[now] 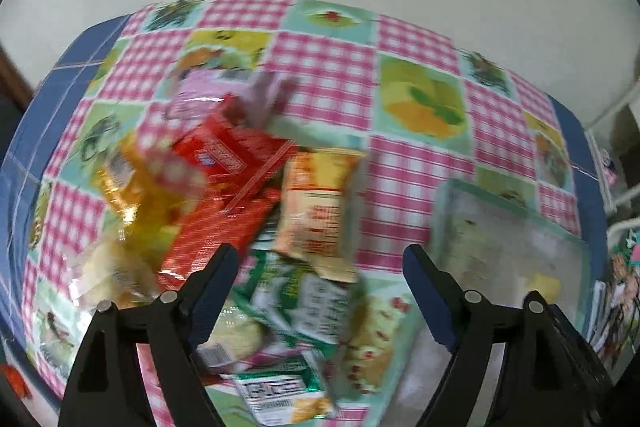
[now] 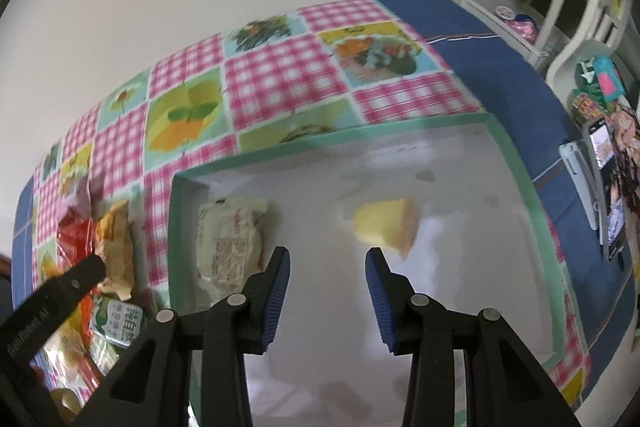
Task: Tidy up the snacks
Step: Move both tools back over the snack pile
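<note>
L tongs point(image 1: 316, 263) open over snack pile point(image 1: 240, 195); R tongs point(image 2: 328, 267) prob empty.

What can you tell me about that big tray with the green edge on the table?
The tray is a wide, shallow rectangle with a mint-green rim and a pale grey-white floor that looks smudged and stained. It lies flat on the checked, fruit-patterned tablecloth, to the right of the heap of snack packets. Two things lie inside it: a pale wrapped snack near its left wall and a yellow piece toward the middle, blurred. The right tongs hover open above its floor, empty.
</note>
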The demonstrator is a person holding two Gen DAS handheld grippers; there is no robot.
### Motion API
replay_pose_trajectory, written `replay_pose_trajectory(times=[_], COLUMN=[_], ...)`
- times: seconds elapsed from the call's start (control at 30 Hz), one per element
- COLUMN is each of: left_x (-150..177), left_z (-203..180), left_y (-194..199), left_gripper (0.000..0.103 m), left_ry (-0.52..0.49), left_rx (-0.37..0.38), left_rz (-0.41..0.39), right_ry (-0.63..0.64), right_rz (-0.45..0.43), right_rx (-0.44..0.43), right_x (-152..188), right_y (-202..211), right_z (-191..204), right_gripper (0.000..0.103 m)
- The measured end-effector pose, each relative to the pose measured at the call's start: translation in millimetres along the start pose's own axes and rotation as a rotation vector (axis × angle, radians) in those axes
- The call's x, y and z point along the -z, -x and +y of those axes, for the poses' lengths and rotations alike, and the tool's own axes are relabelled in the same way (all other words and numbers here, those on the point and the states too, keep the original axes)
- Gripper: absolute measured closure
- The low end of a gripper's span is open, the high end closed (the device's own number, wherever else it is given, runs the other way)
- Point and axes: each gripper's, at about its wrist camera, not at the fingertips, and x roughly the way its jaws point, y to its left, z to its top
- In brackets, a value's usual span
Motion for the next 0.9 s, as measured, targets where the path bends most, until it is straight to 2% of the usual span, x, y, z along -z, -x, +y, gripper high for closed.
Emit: replay_pose_trajectory(times=[0.23,0.33,0.43,0.5,0.57,0.67,0.83,0.9], left_x=[0.4,1.2,1.0,1.7,1.9,3.9,9.3,11.8], left_z=[41.9,53.2,60.2,64.5,69.3,76.0,85.5,89.2], left_y=[-5.7,-6.2,-6.3,-6.2,-6.2,-5.5,-0.3,3.8], left_gripper=[0.018,0.010,0.009,0.009,0.006,0.006,0.006,0.006], left_ry=[0.104,0.127,0.140,0.151,0.164,0.179,0.189,0.189], left_rx=[-0.020,-0.029,-0.035,-0.040,-0.046,-0.061,-0.065,-0.069], left_rz=[0.024,0.028,0.027,0.025,0.020,0.023,0.013,0.001], right_ry=[0.048,0.059,0.073,0.080,0.090,0.122,0.173,0.191], right_rz=[0.002,0.004,0.005,0.006,0.005,-0.003,-0.020,-0.028], right_rx=[-0.005,-0.008,-0.011,-0.014,-0.019,-0.015,-0.006,-0.010], right_x=[4.5,5.8,7.1,8.1,9.2,12.0,20.1,24.2], right_y=[1.7,2.8,3.4,4.1,5.0,7.5,14.8,18.7], right_z=[19.1,23.9,29.3,33.2,37.9,46.3,59.0,62.7], right_gripper=[0.061,0.060,0.059,0.051,0.032,0.018,0.000,0.000])
